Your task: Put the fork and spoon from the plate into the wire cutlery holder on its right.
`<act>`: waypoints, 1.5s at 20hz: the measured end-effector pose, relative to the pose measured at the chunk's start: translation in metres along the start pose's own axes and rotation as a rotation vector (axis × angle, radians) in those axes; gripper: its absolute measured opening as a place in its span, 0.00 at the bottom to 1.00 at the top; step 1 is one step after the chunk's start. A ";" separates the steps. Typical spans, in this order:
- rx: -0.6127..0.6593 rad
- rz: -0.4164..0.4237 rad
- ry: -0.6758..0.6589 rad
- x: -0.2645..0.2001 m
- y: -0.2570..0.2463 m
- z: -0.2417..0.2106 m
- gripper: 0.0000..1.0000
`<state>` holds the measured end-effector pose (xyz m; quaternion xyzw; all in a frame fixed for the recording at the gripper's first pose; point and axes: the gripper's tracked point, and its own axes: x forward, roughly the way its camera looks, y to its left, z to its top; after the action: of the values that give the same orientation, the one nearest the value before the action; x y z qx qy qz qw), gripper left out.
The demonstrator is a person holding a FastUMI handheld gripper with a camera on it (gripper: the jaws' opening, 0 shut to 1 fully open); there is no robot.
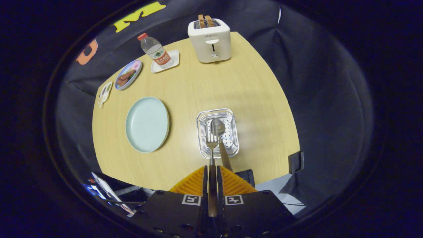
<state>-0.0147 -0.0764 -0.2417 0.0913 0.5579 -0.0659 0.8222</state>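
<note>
1. the gripper has two orange fingers with ribbed, wedge-shaped faces.
2. behind them sits a black, boxy body.
3. each side of that body carries a square black-and-white marker.
4. small dark screws dot its front corners.

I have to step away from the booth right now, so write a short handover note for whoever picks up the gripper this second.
Gripper: shut on the fork and spoon together, handles clamped between the orange fingers, heads pointing ahead.
Both utensil heads hang over the open top of the wire cutlery holder, just ahead of the fingers; whether they touch it cannot be told.
The plate sits left of the holder, with no cutlery on it.
Done: fork and spoon lifted off the plate and carried to the holder.
Left: lower them in, probably tipping them down, open the fingers, pull back.
</note>
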 end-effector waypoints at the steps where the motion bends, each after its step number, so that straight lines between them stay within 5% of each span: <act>1: -0.001 -0.005 -0.005 -0.001 0.001 0.004 0.11; 12: -0.049 0.004 -0.109 -0.007 0.026 0.018 0.34; 19: -0.138 0.064 -0.242 -0.014 0.095 0.014 0.44; 23: -0.192 0.084 -0.309 -0.021 0.139 0.009 0.72; 24: -0.204 0.089 -0.324 -0.024 0.151 0.008 0.86; 30: -0.253 0.103 -0.490 -0.055 0.203 0.010 0.94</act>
<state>0.0170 0.1190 -0.1712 -0.0026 0.3407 0.0260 0.9398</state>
